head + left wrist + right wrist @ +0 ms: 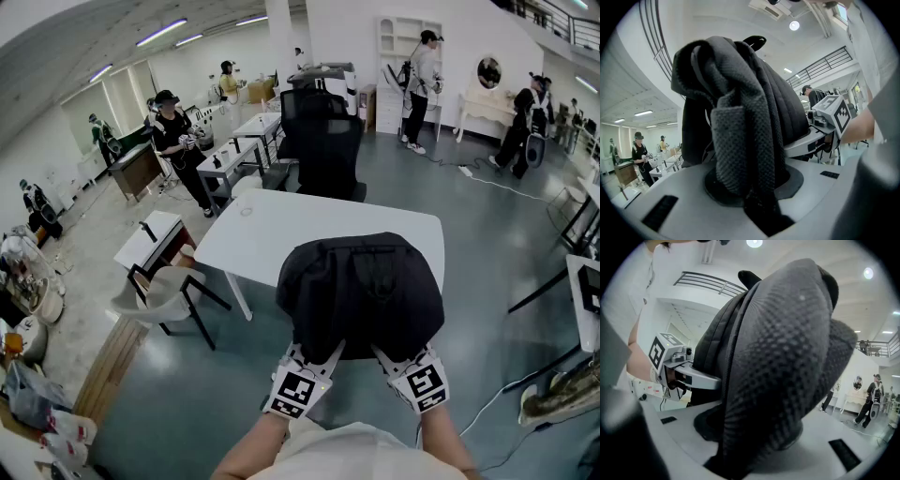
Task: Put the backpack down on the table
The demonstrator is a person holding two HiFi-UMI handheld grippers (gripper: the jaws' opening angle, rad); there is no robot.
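A black backpack hangs in front of me over the near edge of the white table; I cannot tell whether it rests on the tabletop. My left gripper is shut on a padded shoulder strap, which runs up between its jaws. My right gripper is shut on the other padded strap. The two grippers sit side by side under the bag's near side. The left gripper view shows the right gripper beside the bag, and the right gripper view shows the left gripper.
Black office chairs stand at the table's far side. A grey chair and a small white side table are to the left. Several people stand farther back in the room. A desk edge is at the right.
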